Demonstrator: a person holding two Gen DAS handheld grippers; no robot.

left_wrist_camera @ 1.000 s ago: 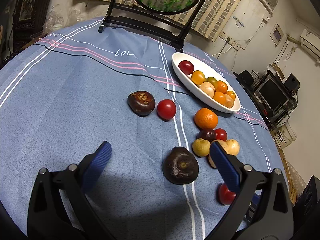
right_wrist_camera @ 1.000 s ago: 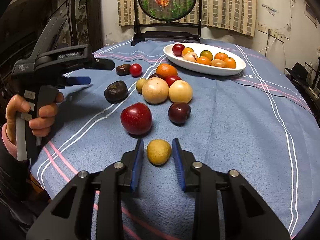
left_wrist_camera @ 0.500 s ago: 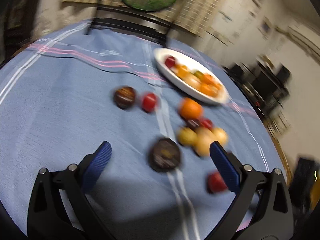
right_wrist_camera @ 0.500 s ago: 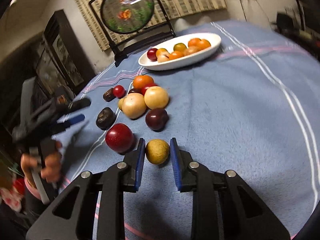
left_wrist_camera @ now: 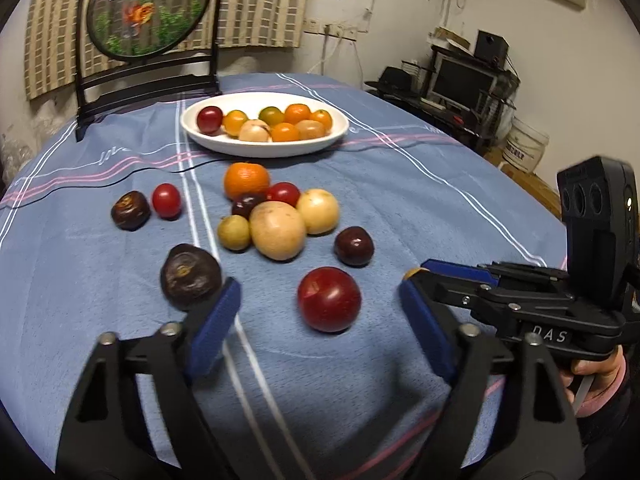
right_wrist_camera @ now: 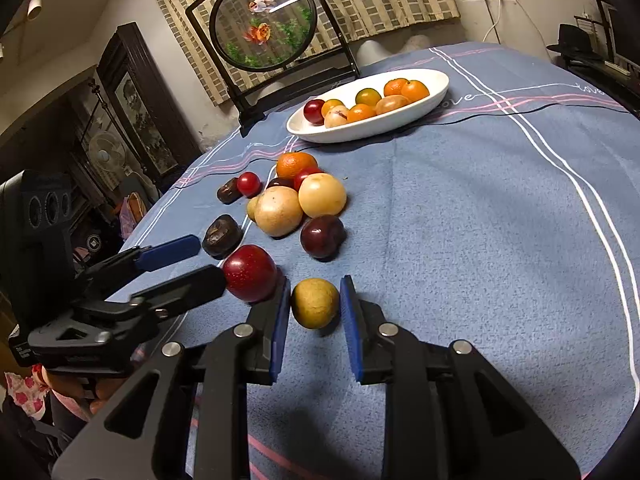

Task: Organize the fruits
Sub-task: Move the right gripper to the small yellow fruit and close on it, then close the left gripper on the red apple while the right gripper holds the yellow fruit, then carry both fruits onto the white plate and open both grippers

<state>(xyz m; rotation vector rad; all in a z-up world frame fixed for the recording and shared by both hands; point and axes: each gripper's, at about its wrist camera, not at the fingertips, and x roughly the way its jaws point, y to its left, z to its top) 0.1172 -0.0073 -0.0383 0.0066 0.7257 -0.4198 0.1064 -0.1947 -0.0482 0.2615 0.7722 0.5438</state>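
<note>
A white oval bowl point(left_wrist_camera: 192, 130) point(right_wrist_camera: 436, 94) at the far side of the table holds several small fruits. More fruit lies loose on the blue cloth. My right gripper point(right_wrist_camera: 315, 304) is closed around a small yellow-green fruit point(right_wrist_camera: 315, 303), which rests on the cloth. My left gripper point(left_wrist_camera: 320, 312) is open wide, with a red apple point(left_wrist_camera: 329, 299) point(right_wrist_camera: 250, 273) between its fingers, untouched. A dark brown fruit point(left_wrist_camera: 191, 276) sits by its left finger. The right gripper also shows in the left wrist view point(left_wrist_camera: 416, 274).
A cluster of an orange point(left_wrist_camera: 246, 180), two pale round fruits point(left_wrist_camera: 278, 230), a dark plum point(left_wrist_camera: 354, 246) and small red and brown fruits lies mid-table. A framed round goldfish screen point(left_wrist_camera: 148, 12) stands behind the bowl. The table edge drops off at right.
My left gripper swung round to the right and now frames the red apple. My right gripper narrowed onto the yellow-green fruit and tilted left.
</note>
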